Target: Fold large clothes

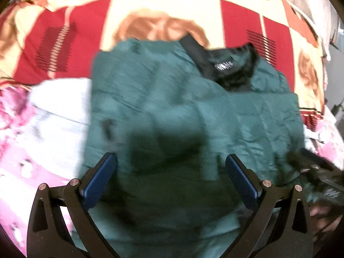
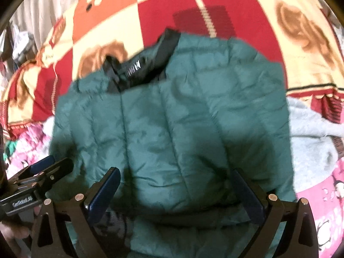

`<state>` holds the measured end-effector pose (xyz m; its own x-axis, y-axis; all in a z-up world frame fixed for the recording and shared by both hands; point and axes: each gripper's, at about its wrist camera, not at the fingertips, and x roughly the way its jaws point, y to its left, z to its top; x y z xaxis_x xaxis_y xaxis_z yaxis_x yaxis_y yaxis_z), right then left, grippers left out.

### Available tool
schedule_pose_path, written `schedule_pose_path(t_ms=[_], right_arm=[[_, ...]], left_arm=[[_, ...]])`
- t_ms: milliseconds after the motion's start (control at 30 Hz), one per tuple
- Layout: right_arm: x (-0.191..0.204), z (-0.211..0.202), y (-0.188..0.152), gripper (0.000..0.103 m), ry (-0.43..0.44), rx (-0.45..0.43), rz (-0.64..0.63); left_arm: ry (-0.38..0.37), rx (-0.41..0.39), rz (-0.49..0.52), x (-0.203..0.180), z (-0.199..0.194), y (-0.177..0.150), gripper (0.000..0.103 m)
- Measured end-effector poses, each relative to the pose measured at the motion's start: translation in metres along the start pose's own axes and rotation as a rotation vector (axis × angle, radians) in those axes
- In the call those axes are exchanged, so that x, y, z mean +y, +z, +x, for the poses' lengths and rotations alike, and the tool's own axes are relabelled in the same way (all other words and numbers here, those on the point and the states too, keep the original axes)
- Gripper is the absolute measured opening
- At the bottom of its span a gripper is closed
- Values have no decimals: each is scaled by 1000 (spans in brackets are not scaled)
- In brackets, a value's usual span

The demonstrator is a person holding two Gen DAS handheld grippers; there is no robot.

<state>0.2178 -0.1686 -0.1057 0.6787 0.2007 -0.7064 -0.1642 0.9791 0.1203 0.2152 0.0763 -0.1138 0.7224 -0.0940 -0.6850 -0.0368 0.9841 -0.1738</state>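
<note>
A dark green quilted jacket (image 1: 172, 107) (image 2: 172, 118) lies spread flat on the bed, with its black collar (image 1: 228, 64) (image 2: 137, 68) and white label at the far end. My left gripper (image 1: 172, 167) is open over the near part of the jacket, its blue pads (image 1: 101, 178) wide apart with nothing pinched between them. My right gripper (image 2: 177, 187) is open too, above the jacket's near hem. Each wrist view catches the other gripper at its edge: the right gripper (image 1: 316, 172) and the left gripper (image 2: 47, 167), close beside each other. Both views are motion-blurred.
The jacket rests on a red and cream blanket (image 1: 64, 32) (image 2: 236, 6) printed with bears. A pale blue-white garment (image 1: 60, 107) (image 2: 311, 133) lies beside the jacket. A pink patterned sheet (image 1: 19, 150) (image 2: 322, 204) covers the near side of the bed.
</note>
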Motion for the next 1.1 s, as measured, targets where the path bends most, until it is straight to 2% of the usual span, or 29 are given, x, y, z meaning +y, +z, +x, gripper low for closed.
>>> schedule_pose_path(t_ms=[100, 267, 400, 500, 633, 767, 800, 833, 900, 1000, 1100], right_arm=[[-4, -28, 2, 102, -3, -30, -9], [-21, -68, -14, 102, -40, 0, -54], [-51, -106, -45, 102, -65, 15, -49], [-74, -130, -73, 102, -70, 23, -1], [-94, -154, -101, 102, -76, 26, 14], [-109, -162, -129, 102, -45, 55, 18], [-114, -163, -136, 102, -35, 61, 26], [-120, -161, -143, 102, -16, 85, 47], [-128, -158, -158, 102, 64, 116, 74], [-134, -145, -170, 102, 106, 199, 103], [-134, -143, -172, 102, 197, 195, 131]], left_arm=[[31, -4, -8, 27, -18, 1, 102], [83, 10, -36, 78, -53, -20, 102], [127, 24, -52, 111, -82, -49, 102], [129, 30, -86, 128, -102, -71, 102], [88, 34, -114, 137, -122, -100, 102], [42, 78, -107, 135, -125, -127, 102], [33, 112, -110, 133, -122, -136, 102], [22, 142, -114, 131, -119, -140, 102], [-48, 168, -104, 124, -117, -149, 102], [-60, 199, -7, 103, -114, -158, 102], [-125, 238, 22, 90, -109, -164, 102]])
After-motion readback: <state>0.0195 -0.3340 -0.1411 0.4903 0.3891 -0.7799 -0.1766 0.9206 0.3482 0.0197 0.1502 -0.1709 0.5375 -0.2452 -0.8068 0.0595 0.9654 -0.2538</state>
